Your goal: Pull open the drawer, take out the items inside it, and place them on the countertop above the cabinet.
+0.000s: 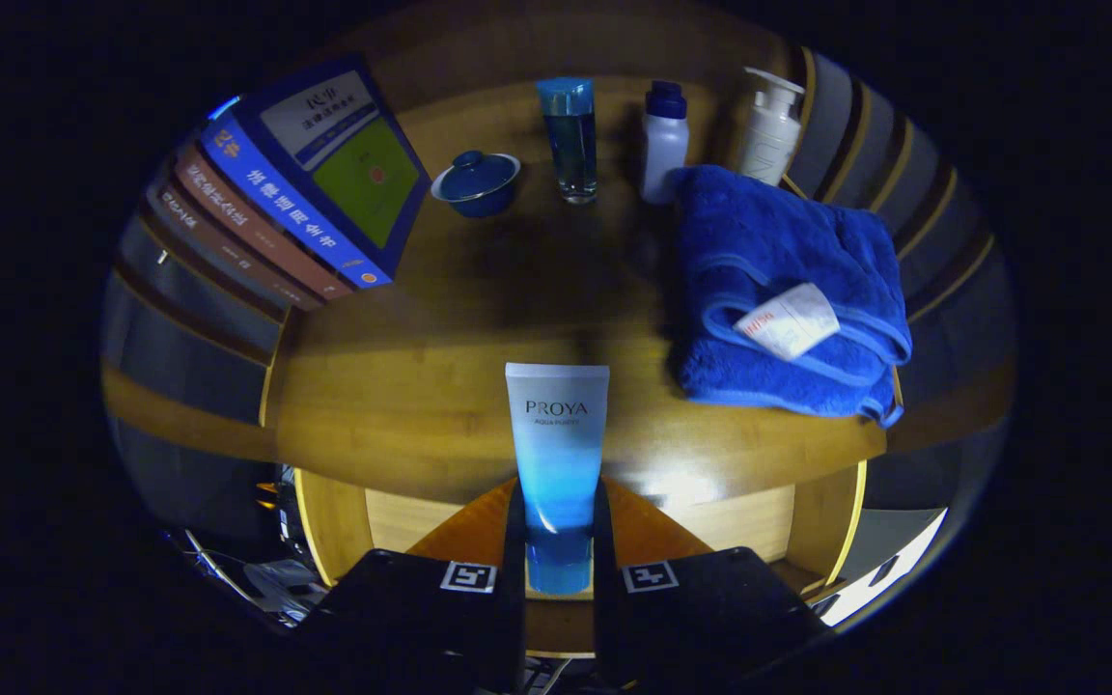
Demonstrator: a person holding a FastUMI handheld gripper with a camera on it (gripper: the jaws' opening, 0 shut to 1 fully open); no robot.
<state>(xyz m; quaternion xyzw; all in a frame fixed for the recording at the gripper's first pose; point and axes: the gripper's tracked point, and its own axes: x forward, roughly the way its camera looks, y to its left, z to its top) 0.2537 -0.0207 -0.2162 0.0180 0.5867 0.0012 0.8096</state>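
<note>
On the countertop (479,319), far left, a stack of books (295,183) leaned with spines showing, the top one blue with a green panel on its cover. Right of the books sat a small blue lidded bowl (476,180). Next along the back stood a clear tumbler (569,138) with a blue top, then a white bottle with dark blue cap (664,141), then a white pump dispenser (771,128) close against the back corner. A folded blue towel (788,290) lay at the right side of the countertop, just ahead of the pump dispenser and the white bottle, a white tag showing on its upper fold, its near corner hanging slightly past the counter edge.

Centre foreground: gripper (559,541) clamped on a blue-and-white tube (557,454), both fingers pressed against the tube's lower end, one on each side. Tube stood upright between the fingers, its flat white end uppermost and reaching over the near part of the countertop, well apart from the items along the back. Whether the tube touched the wood could not be told.

Below the counter edge, the open drawer (402,516) showed pale wooden walls behind the fingers.
</note>
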